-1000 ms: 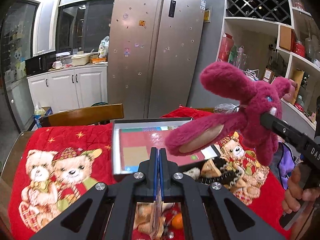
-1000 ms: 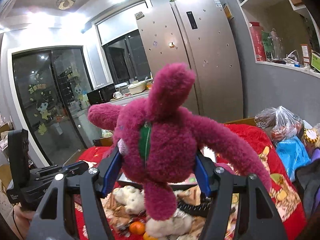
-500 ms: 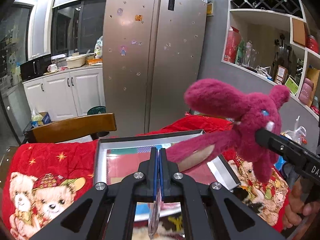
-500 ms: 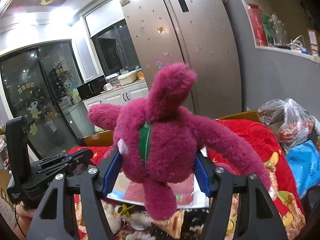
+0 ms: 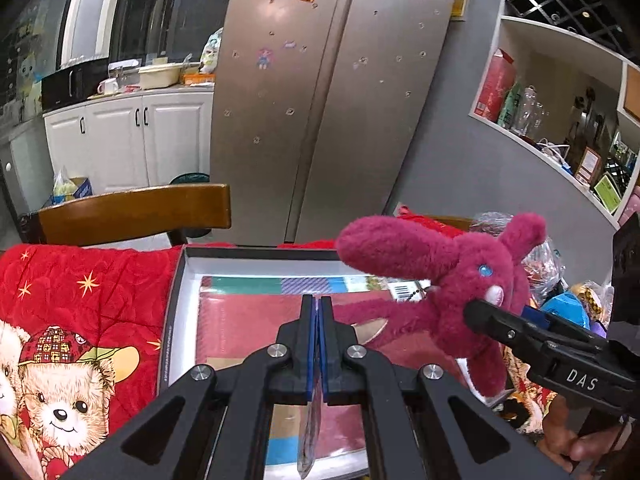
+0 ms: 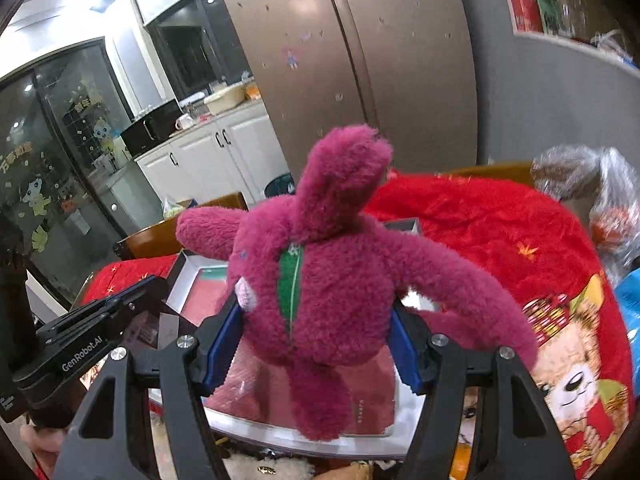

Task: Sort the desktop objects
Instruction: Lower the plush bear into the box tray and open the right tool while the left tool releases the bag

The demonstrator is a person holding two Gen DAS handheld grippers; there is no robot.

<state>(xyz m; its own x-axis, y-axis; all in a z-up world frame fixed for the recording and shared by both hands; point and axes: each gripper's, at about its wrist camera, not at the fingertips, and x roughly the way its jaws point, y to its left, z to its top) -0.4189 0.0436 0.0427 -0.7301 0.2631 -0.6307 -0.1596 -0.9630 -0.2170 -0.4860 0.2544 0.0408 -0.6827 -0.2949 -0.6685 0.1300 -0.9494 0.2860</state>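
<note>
A magenta plush toy point(image 6: 320, 280) with long floppy limbs and a green back strip is clamped at its body by my right gripper point(image 6: 312, 344), blue pads pressing both sides. From the left wrist view the plush toy point(image 5: 452, 276) hangs over the right part of a shallow open box point(image 5: 180, 280) holding red-covered booklets. My left gripper point(image 5: 316, 304) is shut on a thin flat packet point(image 5: 310, 440), seen edge-on and hanging below the pads above the box. The right gripper's finger point(image 5: 492, 320) shows at the right, and the left gripper point(image 6: 120, 304) shows at the left of the right wrist view.
A red bear-print blanket point(image 5: 80, 320) covers the table. A wooden chair back point(image 5: 132, 212) stands behind the box. Plastic bags point(image 6: 592, 192) lie at the right. Small clutter point(image 6: 272, 468) sits in front of the box point(image 6: 184, 276). Fridge and shelves stand beyond.
Both grippers have moved forward and down toward the box, which now looks larger and closer. The plush toy now hangs over the box. Neither grip has changed.
</note>
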